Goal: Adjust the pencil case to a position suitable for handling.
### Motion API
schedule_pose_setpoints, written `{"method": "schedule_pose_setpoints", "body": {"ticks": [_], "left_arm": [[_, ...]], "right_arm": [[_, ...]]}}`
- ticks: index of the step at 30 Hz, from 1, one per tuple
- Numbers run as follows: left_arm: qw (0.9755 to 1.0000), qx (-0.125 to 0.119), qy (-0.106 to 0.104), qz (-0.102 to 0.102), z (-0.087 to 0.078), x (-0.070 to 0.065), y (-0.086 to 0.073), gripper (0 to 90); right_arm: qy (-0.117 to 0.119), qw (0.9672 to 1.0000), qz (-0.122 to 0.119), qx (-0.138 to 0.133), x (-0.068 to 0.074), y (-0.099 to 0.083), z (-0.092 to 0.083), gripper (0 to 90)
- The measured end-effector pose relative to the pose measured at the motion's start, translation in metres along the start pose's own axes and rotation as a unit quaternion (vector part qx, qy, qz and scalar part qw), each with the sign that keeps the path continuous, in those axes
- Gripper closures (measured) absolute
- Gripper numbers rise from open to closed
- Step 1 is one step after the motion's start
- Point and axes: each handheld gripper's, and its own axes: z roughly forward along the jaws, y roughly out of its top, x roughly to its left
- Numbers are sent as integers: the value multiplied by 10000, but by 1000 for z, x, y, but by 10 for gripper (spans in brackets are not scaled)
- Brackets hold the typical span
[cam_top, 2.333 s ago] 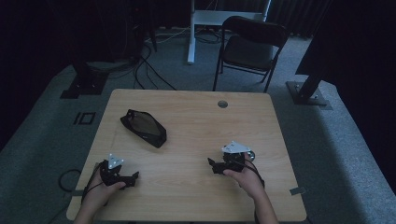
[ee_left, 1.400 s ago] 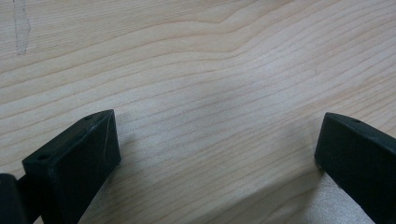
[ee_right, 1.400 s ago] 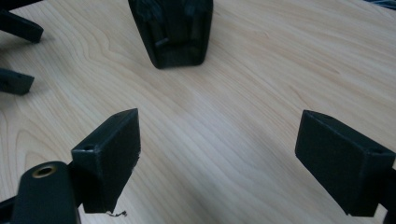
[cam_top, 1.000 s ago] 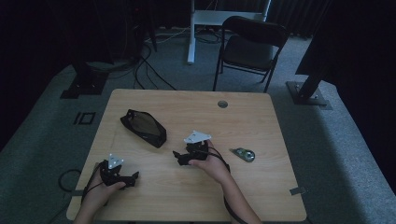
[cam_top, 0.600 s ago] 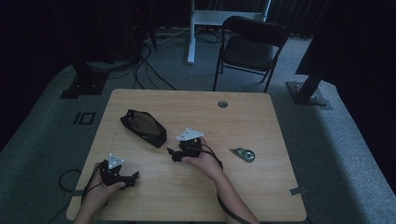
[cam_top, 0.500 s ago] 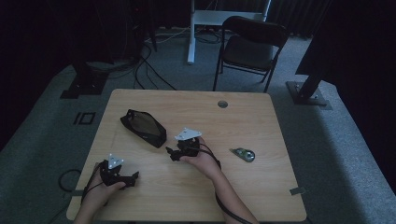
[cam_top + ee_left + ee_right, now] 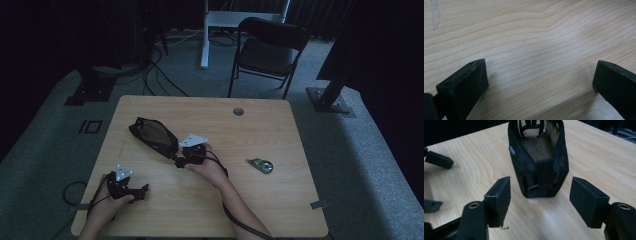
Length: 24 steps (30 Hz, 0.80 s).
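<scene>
A black mesh pouch (image 7: pixel 152 136) lies on the wooden table (image 7: pixel 280 200), left of centre. My right gripper (image 7: pixel 181 161) sits at the pouch's near end. In the right gripper view the pouch (image 7: pixel 539 162) stands just ahead of the gripper (image 7: pixel 540 192), whose jaws are open, one on each side and apart from it. My left gripper (image 7: pixel 137 191) rests near the table's front left. Its own view shows the gripper (image 7: pixel 540 80) open over bare wood. A small green and silver object (image 7: pixel 261 165) lies on the table to the right.
A round cable hole (image 7: pixel 238 111) sits near the table's far edge. A dark folding chair (image 7: pixel 270 50) stands behind the table, with cables on the floor at the back left. The left gripper's fingers (image 7: pixel 437 160) appear at the left of the right gripper view.
My right gripper let go of the small object at the right, then moved left across the table to the pouch's near end. The left gripper has stayed put.
</scene>
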Motion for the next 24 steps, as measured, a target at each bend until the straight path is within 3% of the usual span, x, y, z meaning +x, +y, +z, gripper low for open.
{"method": "schedule_pose_setpoints", "body": {"ticks": [7,16,24], "left_arm": [[10000,2,-1,2,0,0,0,2],[10000,0,-1,3,0,0,0,2],[10000,1,-2,2,0,0,0,2]], "right_arm": [[-7,10000,52,-12,-2,7,11,352],[-185,9998,-3,-90,-5,12,18,502],[-77,9999,-114,72,-4,11,26,568]]}}
